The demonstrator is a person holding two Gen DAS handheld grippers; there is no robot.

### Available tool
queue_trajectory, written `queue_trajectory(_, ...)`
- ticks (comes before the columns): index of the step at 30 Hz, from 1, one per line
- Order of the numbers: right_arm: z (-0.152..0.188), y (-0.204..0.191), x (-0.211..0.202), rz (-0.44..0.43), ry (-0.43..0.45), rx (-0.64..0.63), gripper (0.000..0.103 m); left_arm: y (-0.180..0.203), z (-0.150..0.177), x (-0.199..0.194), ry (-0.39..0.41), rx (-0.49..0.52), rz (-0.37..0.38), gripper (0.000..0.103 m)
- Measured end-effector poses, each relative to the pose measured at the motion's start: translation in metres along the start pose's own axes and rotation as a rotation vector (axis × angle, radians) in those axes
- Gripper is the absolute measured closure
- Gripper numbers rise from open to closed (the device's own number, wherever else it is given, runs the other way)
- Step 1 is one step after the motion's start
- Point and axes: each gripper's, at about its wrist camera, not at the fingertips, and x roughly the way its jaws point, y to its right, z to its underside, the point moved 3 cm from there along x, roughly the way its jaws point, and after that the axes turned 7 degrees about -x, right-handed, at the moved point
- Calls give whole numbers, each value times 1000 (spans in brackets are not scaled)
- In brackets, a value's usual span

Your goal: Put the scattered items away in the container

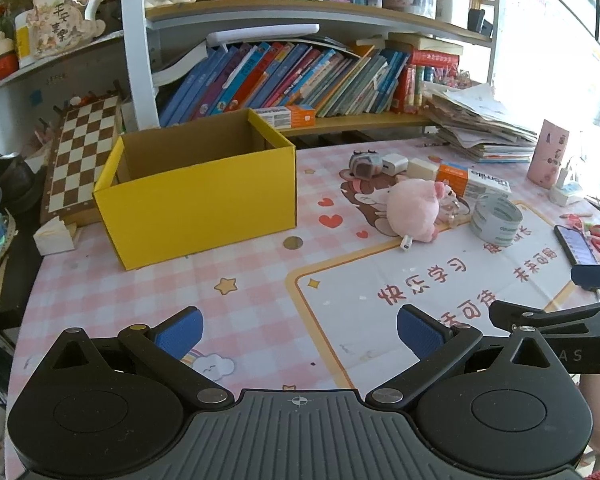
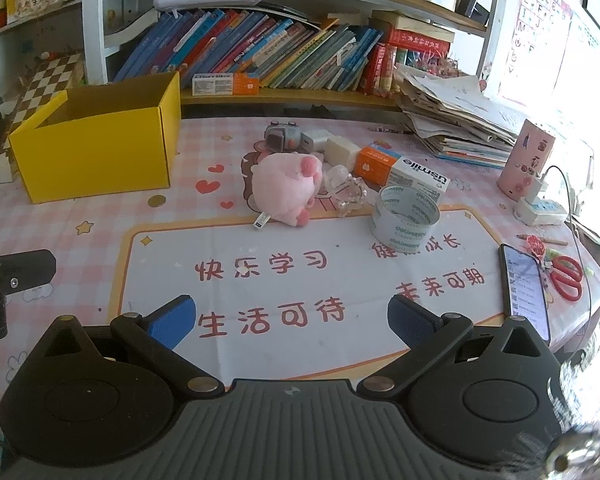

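Note:
An open yellow cardboard box [image 1: 204, 200] [image 2: 96, 152] stands at the desk's left, nothing visible inside. To its right lie a pink plush pig [image 1: 414, 210] [image 2: 286, 188], a tape roll [image 1: 496, 220] [image 2: 404, 216], an orange-and-white toothpaste box [image 1: 474, 182] [image 2: 402, 170], a clear crinkled plastic item [image 2: 346, 192], a small grey toy camera [image 1: 364, 164] [image 2: 280, 136], a white charger [image 1: 394, 164] and a white block [image 2: 340, 150]. My left gripper [image 1: 300, 330] hangs open over the near desk, well short of the box. My right gripper [image 2: 292, 320] is open above the printed mat, empty.
A phone [image 2: 526, 292] and red scissors [image 2: 566, 278] lie at the right edge. A pink cup [image 2: 526, 160], a power strip [image 2: 540, 210], a paper stack [image 2: 456, 120] and a bookshelf [image 2: 260, 52] border the back. A chessboard [image 1: 84, 156] leans left of the box.

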Motion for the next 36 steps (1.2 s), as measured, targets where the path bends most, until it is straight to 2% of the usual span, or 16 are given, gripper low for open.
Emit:
queue_trajectory(22,-3,-7,2,-14,4,-17,0,-2,-1,5,-5,2,36,0)
queue_trajectory(36,-4,-8,8,13,-21,-16,0,-1,-3,13,-18,20,65,0)
